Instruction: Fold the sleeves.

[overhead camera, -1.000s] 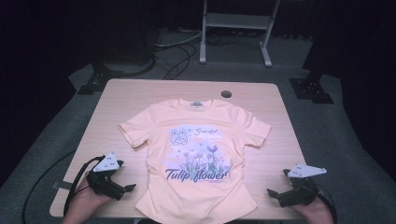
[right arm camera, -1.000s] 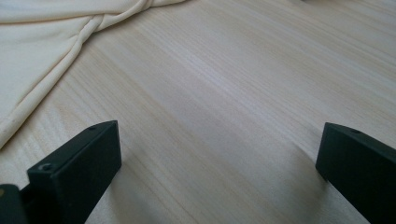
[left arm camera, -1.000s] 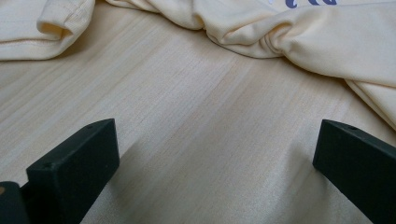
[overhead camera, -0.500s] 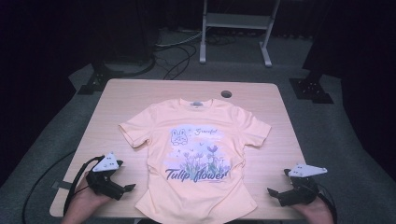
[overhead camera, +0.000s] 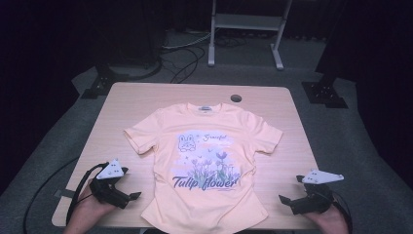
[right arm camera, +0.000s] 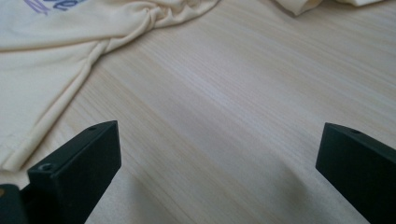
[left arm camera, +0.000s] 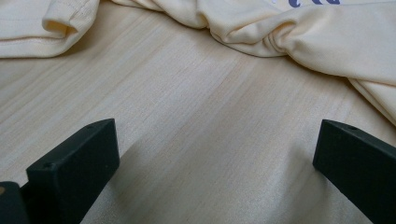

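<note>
Across the middle of the wooden table point(overhead camera: 122, 112), a peach T-shirt point(overhead camera: 204, 161) is lying flat and print-up, its long axis running from the near edge to the far edge, with the collar pointing away from the person and the hem lying by the near edge. At the near left, the left gripper point(overhead camera: 127, 196) is resting on bare wood just beside the shirt's lower side, jaws spread wide, gripping nothing. Well apart at the near right, the right gripper point(overhead camera: 288, 202) is sitting likewise, jaws gaping toward the shirt, clasping nothing.
</note>
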`<state>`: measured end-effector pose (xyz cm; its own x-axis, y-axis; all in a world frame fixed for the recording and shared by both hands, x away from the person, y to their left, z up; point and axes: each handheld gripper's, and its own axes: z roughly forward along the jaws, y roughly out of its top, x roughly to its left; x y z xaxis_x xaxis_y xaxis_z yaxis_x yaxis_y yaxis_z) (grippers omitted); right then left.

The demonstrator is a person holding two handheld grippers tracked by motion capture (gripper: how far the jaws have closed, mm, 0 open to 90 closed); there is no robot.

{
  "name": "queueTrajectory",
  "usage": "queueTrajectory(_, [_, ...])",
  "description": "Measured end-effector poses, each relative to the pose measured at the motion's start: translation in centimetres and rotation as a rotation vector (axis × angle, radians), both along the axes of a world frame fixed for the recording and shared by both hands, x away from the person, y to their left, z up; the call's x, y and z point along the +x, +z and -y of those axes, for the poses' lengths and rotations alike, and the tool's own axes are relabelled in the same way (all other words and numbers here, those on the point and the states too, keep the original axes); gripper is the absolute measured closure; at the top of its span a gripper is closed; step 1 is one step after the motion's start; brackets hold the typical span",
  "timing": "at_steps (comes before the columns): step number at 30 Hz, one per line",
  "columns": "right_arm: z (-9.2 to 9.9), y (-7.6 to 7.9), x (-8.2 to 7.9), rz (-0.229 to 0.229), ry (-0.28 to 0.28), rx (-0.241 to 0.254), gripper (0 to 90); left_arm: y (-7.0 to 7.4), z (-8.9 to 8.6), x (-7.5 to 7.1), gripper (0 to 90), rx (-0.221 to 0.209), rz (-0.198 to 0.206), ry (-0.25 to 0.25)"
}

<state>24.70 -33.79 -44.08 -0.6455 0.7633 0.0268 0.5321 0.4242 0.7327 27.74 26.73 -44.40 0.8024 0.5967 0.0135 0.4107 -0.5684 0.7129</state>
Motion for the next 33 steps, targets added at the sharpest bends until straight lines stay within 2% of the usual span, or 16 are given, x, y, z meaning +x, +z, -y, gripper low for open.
queueTrajectory(4, [-0.1, 0.4, 0.0, -0.006, -0.009, 0.011, 0.1, 0.0, 0.0, 0.0, 0.0, 0.000, 0.000, 0.001])
queueTrajectory(11, [-0.2, 1.2, 0.0, 0.024, -0.006, 0.016, 0.1, 0.0, 0.0, 0.0, 0.0, 0.000, 0.000, 0.001])
queueTrajectory(16, [-0.2, 1.7, 0.1, 0.029, 0.003, 0.032, 0.1, 0.0, 0.0, 0.0, 0.0, 0.000, 0.000, 0.003])
queueTrajectory(17, [-0.2, 1.9, 0.1, 0.034, 0.019, 0.049, 1.3, 0.0, 0.0, 0.0, 0.0, 0.000, 0.000, 0.003])
queueTrajectory(22, [-0.5, 2.2, 0.2, 0.039, 0.021, 0.073, 1.3, 0.0, -0.1, 0.0, 0.0, 0.000, -0.001, 0.002])
queueTrajectory(33, [-1.2, 2.8, 1.2, 0.059, 0.019, 0.059, 1.0, 0.0, -0.1, 0.0, 0.0, -0.001, -0.001, 0.002])
